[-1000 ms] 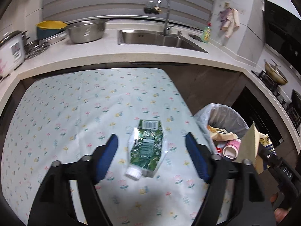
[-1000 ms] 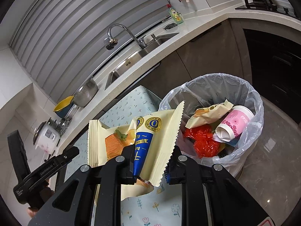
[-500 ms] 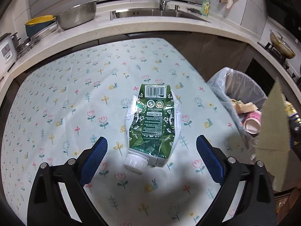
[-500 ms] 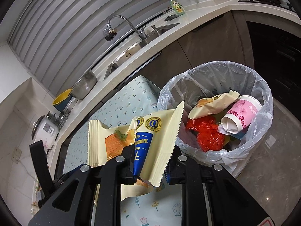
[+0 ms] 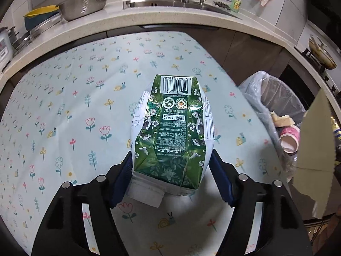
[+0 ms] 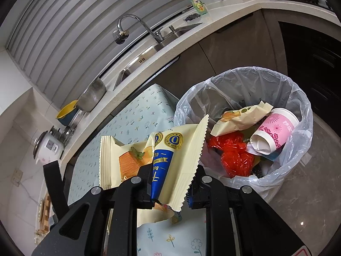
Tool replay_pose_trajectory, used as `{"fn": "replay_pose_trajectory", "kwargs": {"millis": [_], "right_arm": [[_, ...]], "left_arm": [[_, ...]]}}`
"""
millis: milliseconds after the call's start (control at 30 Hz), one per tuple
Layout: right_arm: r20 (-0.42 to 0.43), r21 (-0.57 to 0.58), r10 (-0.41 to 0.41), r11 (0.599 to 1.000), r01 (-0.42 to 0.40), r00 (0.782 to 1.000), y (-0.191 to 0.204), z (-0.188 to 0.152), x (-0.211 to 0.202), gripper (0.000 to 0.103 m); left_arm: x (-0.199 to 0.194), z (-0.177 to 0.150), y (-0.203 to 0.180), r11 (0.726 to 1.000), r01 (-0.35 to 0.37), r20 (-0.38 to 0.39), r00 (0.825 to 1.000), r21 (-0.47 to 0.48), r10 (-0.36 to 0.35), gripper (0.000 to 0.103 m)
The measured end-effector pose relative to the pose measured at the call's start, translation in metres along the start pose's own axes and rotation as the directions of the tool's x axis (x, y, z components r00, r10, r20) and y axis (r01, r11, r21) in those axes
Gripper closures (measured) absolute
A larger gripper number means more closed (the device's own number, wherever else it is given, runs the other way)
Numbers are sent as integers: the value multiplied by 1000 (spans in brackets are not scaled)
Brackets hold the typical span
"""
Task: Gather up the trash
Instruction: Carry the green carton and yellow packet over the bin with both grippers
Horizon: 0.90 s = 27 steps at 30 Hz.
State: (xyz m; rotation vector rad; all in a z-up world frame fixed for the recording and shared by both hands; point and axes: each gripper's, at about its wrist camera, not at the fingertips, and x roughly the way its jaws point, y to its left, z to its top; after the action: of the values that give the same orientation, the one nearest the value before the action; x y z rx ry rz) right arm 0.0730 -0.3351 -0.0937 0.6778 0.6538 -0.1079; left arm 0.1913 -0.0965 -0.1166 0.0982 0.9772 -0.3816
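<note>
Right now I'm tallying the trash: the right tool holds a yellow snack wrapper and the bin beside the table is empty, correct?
Not empty. The right wrist view shows the bin already holding a pink cup, red plastic and a wrapper. The right tool does hold the yellow snack wrapper.

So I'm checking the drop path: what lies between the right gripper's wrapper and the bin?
Nothing. In the right wrist view the yellow wrapper, clamped in the right gripper, ends beside the bin liner; only table edge and liner rim lie between.

Left hand-held gripper (image 5: 170, 170) closing; right hand-held gripper (image 6: 170, 183) clamped shut
</note>
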Motion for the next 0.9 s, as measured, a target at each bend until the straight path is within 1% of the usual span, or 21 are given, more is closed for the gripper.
{"fn": "replay_pose_trajectory", "kwargs": {"millis": [233, 467, 700, 900], "right_arm": [[33, -9, -4, 1000, 4, 999, -3, 3, -14, 84], [82, 7, -27, 1000, 27, 996, -21, 14, -38, 84], [137, 43, -81, 996, 76, 987, -54, 29, -64, 84], [170, 100, -135, 988, 119, 976, -89, 38, -80, 84]], "left_arm": [[-31, 9, -24, 999, 41, 63, 997, 29, -43, 37], [-50, 22, -73, 989, 105, 97, 989, 100, -115, 37], [-44, 31, -129, 969, 162, 83, 980, 185, -180, 37], [-22, 38, -170, 950, 199, 34, 976, 240, -213, 37]]}}
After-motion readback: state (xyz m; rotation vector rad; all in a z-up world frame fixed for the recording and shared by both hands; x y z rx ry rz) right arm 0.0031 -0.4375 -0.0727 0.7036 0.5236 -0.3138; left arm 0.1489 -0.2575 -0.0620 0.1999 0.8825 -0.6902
